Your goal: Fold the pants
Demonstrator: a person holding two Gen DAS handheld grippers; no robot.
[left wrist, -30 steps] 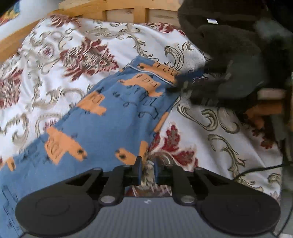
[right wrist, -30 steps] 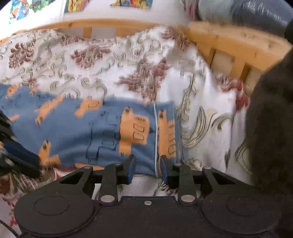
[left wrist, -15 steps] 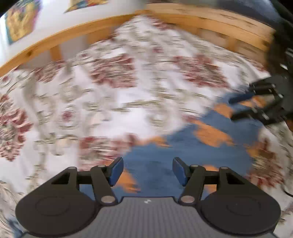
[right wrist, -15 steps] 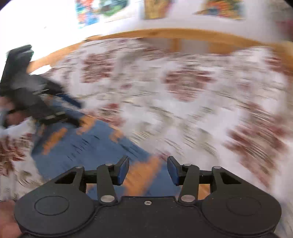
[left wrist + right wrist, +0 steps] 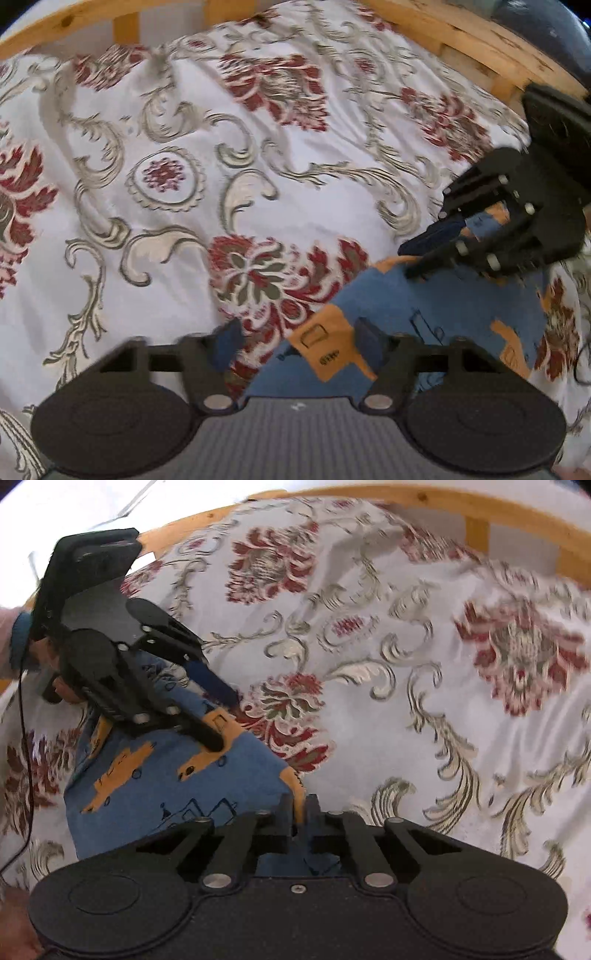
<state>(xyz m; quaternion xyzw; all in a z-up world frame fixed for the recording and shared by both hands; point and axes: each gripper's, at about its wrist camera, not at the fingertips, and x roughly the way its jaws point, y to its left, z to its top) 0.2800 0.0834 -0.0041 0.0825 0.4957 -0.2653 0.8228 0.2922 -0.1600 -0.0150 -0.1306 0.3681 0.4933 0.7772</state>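
Note:
The pants (image 5: 424,314) are blue with orange vehicle prints and lie on a floral bedspread (image 5: 221,166). In the left wrist view my left gripper (image 5: 295,341) is open, its fingers either side of an orange-printed corner of the pants. My right gripper (image 5: 436,254) shows at the right, low over the far edge. In the right wrist view my right gripper (image 5: 298,808) is shut on a corner of the pants (image 5: 155,786). The left gripper (image 5: 218,720) shows at upper left over the other corner, jaws apart.
A wooden bed rail (image 5: 461,33) runs around the far side of the mattress and also shows in the right wrist view (image 5: 480,502). A black cable (image 5: 26,775) hangs at the left. The bedspread (image 5: 443,701) stretches beyond the pants.
Both grippers swung from the pants' long side to the folded end. The left gripper opened from nearly shut. The right gripper closed on a pants corner.

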